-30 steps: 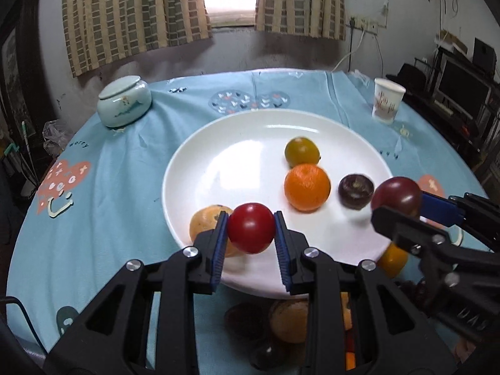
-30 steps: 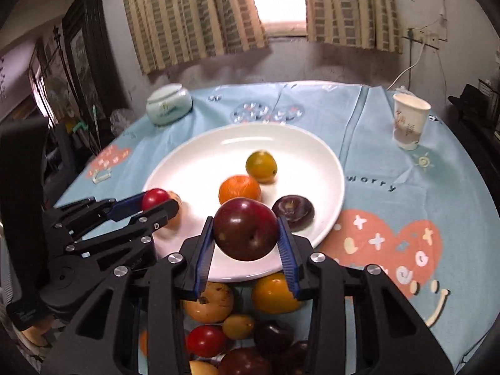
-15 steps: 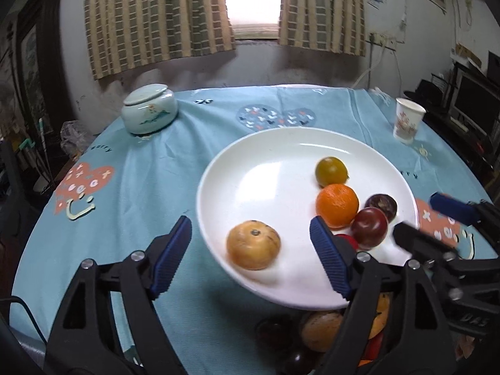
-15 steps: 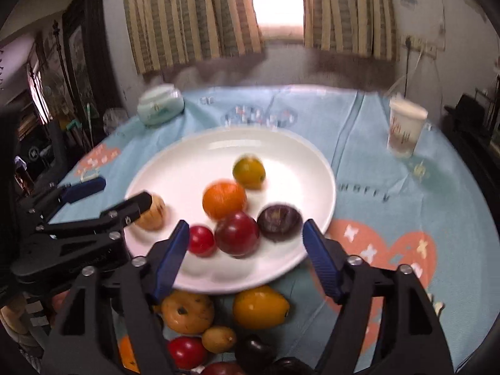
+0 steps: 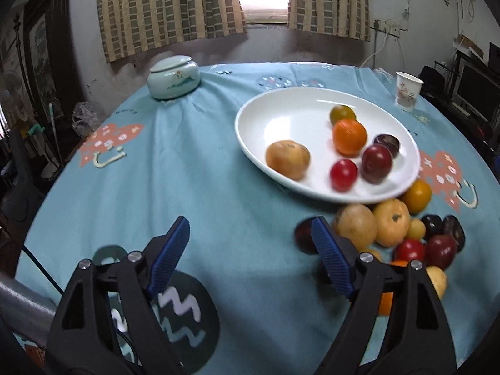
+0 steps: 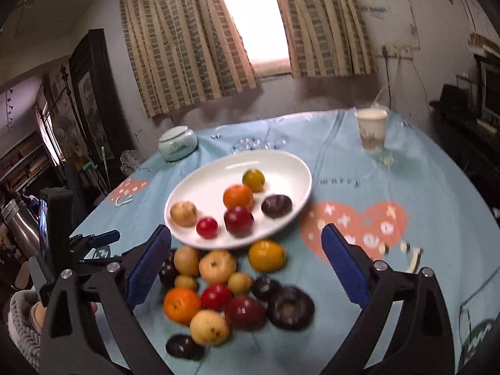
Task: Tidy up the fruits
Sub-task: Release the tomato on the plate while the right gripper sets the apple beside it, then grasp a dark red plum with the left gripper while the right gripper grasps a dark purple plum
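A white plate [image 5: 281,115] [image 6: 212,175] holds several fruits: a small red one [image 5: 343,175] [image 6: 207,227], a dark red one [image 5: 376,163] [image 6: 238,220], an orange [image 5: 349,137], a tan one [image 5: 287,159], a yellow-green one [image 5: 342,113] and a dark purple one [image 5: 387,143]. A pile of loose fruits [image 6: 225,293] [image 5: 397,231] lies on the cloth in front of the plate. My left gripper [image 5: 250,256] is open and empty, low over the cloth, left of the pile. My right gripper [image 6: 247,265] is open and empty, above the pile.
A pale green lidded jar [image 5: 173,76] [image 6: 178,143] stands at the back left. A paper cup [image 5: 407,91] [image 6: 371,129] stands at the back right. The round table has a blue cloth [image 5: 187,172]. My left gripper also shows at the left in the right wrist view [image 6: 97,243].
Both grippers opened and let go of their fruits, the small red one and the dark red one, which now lie on the plate. Both grippers pulled back from the plate.
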Demonstrator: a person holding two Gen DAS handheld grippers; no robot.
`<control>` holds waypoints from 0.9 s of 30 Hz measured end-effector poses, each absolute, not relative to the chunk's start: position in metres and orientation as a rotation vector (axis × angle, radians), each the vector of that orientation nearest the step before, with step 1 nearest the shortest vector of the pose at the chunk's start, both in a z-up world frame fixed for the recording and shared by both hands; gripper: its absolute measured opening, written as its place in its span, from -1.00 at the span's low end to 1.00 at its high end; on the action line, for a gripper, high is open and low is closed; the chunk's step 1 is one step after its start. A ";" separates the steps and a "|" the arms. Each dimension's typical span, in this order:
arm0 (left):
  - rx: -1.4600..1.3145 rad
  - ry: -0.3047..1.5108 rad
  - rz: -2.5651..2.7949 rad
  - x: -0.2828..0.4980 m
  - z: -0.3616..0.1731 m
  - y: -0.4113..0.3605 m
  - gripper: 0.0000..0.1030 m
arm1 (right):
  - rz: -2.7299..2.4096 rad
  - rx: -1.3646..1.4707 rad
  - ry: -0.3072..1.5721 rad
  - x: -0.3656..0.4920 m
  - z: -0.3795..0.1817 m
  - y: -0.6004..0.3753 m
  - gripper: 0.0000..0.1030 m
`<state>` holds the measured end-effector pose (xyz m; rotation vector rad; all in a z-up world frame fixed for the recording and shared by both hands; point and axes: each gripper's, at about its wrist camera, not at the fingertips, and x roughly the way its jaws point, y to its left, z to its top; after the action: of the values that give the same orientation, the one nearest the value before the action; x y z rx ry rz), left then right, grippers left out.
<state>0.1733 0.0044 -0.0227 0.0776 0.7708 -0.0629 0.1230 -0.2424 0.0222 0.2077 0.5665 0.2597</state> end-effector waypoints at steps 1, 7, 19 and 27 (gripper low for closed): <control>0.075 0.773 -0.079 0.169 -0.023 0.003 0.60 | 0.259 0.218 0.569 0.120 0.020 -0.244 0.89; 0.144 0.773 -0.110 0.161 -0.033 -0.012 0.68 | 0.247 0.238 0.585 0.116 0.017 -0.250 0.89; 0.027 0.806 0.074 0.164 -0.035 0.047 0.74 | 0.244 0.252 0.581 0.115 0.017 -0.254 0.89; 0.166 0.760 -0.042 0.153 -0.037 0.010 0.73 | 0.262 0.236 0.581 0.113 0.017 -0.250 0.89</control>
<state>0.1531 0.0102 -0.0372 0.1657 0.7602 -0.0420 0.1129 -0.2501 0.0174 0.2364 0.5814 0.2616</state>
